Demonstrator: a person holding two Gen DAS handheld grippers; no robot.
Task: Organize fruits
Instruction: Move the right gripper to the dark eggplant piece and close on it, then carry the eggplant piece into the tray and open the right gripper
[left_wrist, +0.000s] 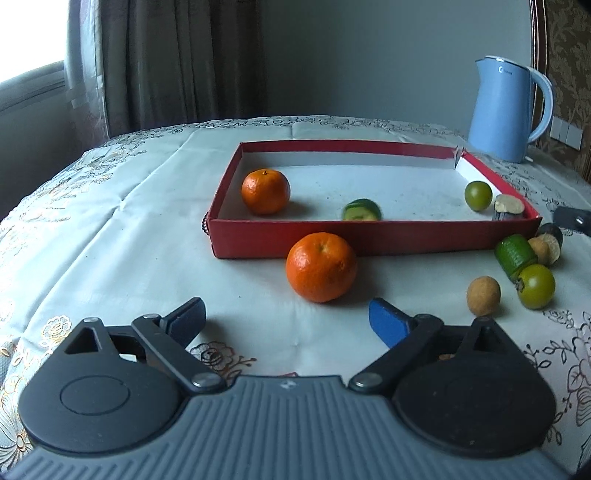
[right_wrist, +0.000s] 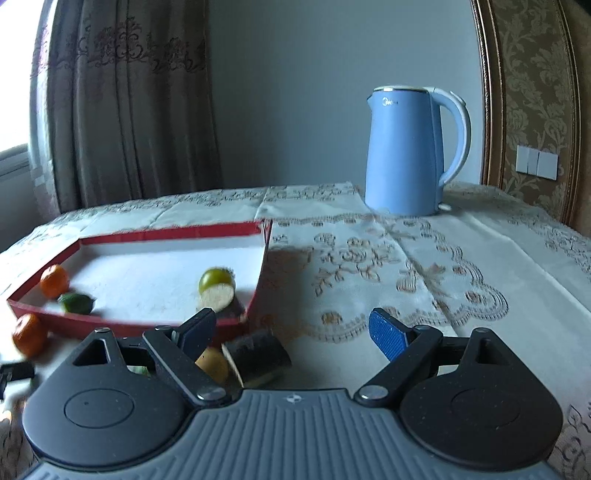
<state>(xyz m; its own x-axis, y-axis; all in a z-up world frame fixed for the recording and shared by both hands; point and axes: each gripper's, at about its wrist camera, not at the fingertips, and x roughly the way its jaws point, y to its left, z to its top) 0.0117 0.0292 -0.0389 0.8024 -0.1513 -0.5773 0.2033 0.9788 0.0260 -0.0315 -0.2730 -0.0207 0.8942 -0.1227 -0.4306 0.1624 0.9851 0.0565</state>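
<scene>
Your left gripper (left_wrist: 286, 319) stands wide with nothing between its pads, an orange (left_wrist: 320, 266) just ahead against the red tray's (left_wrist: 369, 242) near wall. Your right gripper (right_wrist: 291, 328) gapes empty too, beside the tray's near corner.

Matt red cardboard box (left_wrist: 369, 240) with a white papery floor, dimpled glossy orange (left_wrist: 320, 266) lower centre, smooth satin-plastic blue kettle (left_wrist: 504, 110) upper right, all on an embroidered cloth tablecloth (left_wrist: 110, 221).
</scene>
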